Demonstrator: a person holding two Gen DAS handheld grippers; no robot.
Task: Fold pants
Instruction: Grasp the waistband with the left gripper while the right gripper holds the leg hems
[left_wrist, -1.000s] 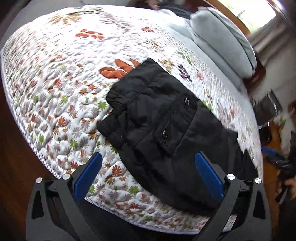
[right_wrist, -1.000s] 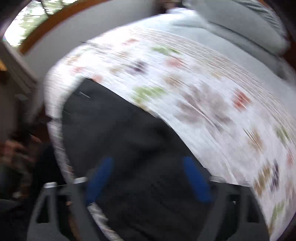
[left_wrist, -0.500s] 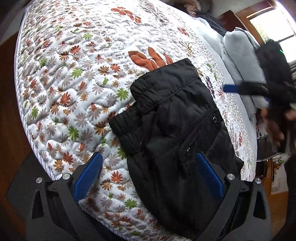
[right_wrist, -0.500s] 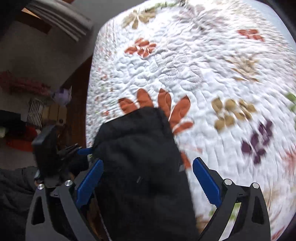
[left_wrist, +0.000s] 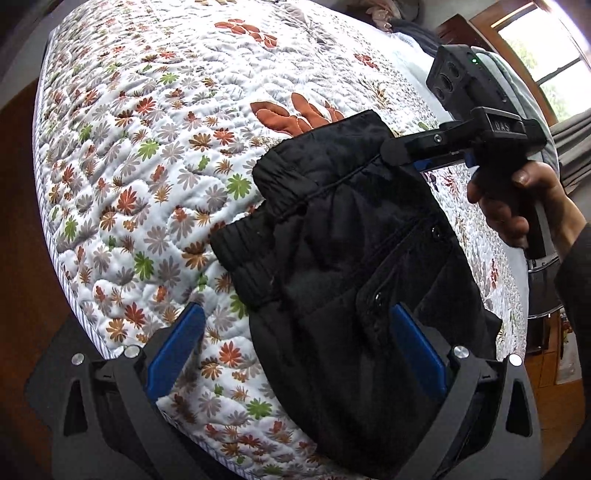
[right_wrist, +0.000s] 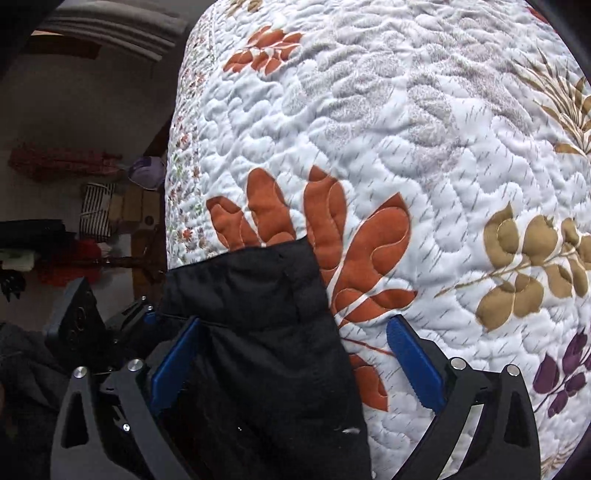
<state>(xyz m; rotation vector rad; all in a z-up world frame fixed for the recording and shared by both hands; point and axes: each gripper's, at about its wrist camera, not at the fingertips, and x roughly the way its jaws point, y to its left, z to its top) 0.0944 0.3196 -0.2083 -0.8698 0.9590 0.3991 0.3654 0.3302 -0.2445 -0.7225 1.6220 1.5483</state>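
Black pants (left_wrist: 343, 251) lie folded on a floral quilted bed (left_wrist: 147, 147), the elastic waistband toward the far left and a buttoned pocket on top. My left gripper (left_wrist: 295, 347) is open and empty above the near edge of the pants. My right gripper (right_wrist: 291, 354) is open and empty over the far end of the pants (right_wrist: 266, 332). The right gripper also shows in the left wrist view (left_wrist: 424, 155), held by a hand at the pants' far right corner.
The quilt (right_wrist: 406, 129) spreads wide beyond the pants. Grey pillows (left_wrist: 524, 96) lie at the bed's far end. The bed edge (left_wrist: 92, 332) drops to a wooden floor. Clutter and bags (right_wrist: 92, 210) stand beside the bed.
The right gripper has swung over the bed and come down at the far end of the pants. The left gripper has moved a little closer. The pants have not moved.
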